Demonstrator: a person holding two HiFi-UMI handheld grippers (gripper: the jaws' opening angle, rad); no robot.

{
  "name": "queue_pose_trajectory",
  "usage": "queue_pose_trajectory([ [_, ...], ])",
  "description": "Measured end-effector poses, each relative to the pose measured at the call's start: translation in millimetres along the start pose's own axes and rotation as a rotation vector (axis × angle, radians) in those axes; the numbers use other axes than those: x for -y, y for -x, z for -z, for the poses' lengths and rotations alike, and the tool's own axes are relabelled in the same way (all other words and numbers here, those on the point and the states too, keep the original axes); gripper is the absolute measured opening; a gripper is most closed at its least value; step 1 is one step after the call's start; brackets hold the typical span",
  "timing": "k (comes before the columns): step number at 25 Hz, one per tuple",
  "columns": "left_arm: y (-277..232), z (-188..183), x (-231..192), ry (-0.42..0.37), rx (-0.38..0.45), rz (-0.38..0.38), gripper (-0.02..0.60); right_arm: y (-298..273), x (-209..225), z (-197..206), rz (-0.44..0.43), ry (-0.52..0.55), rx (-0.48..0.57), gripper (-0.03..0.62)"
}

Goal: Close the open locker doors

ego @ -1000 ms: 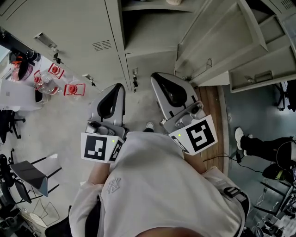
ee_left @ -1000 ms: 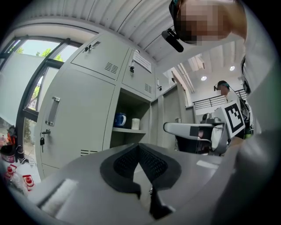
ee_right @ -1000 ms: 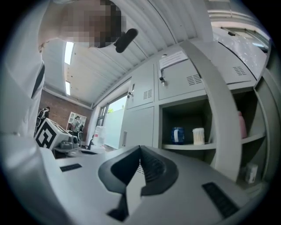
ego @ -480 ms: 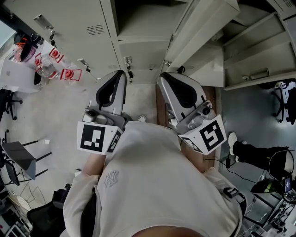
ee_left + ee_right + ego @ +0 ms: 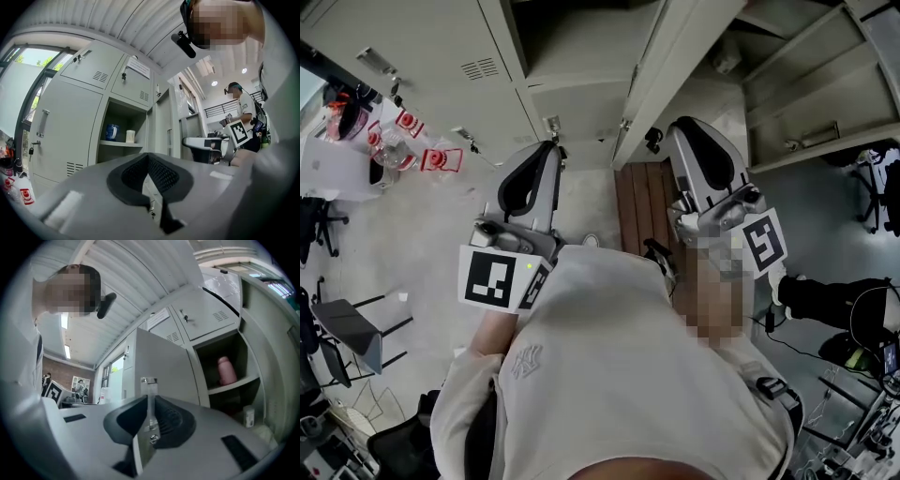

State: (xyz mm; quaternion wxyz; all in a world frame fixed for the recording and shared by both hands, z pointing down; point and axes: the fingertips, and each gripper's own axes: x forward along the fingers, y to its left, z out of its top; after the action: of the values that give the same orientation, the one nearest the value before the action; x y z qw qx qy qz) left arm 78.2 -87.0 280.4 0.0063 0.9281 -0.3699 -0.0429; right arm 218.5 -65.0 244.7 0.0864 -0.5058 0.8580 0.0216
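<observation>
Right claw (image 5: 692,131) swung right, beside locker door (image 5: 675,66)

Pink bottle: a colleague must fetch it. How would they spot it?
Face the grey lockers. Right of the open door, one open compartment holds a shelf; the pink bottle stands on it. It alone is pink; a white container sits lower.

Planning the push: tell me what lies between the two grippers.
In the head view, the open locker door stands between the left gripper and the right gripper, nearer the right one. Brown wooden slats on the floor lie there too.
</observation>
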Motion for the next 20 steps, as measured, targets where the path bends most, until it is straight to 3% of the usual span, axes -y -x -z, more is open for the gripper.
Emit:
queue_pose_trajectory([
  [3, 3.2, -0.3, -5.7, 0.0, -0.003, -0.02, 0.002, -4.9, 1.6, 4.6, -0.033, -0.05, -0.003, 0.015],
  [6, 6.1, -1.3, -10.1, 0.003, -0.005, -0.035, 0.002, -11.7, -1.4, 6.7, -0.061, -0.054, -0.015, 0.097],
  [20, 18.1, 5.0, -26.5, 0.01, -0.017, -0.091, 0.002, -48.8, -18.4, 12.4, -0.163, -0.047, -0.031, 0.099],
])
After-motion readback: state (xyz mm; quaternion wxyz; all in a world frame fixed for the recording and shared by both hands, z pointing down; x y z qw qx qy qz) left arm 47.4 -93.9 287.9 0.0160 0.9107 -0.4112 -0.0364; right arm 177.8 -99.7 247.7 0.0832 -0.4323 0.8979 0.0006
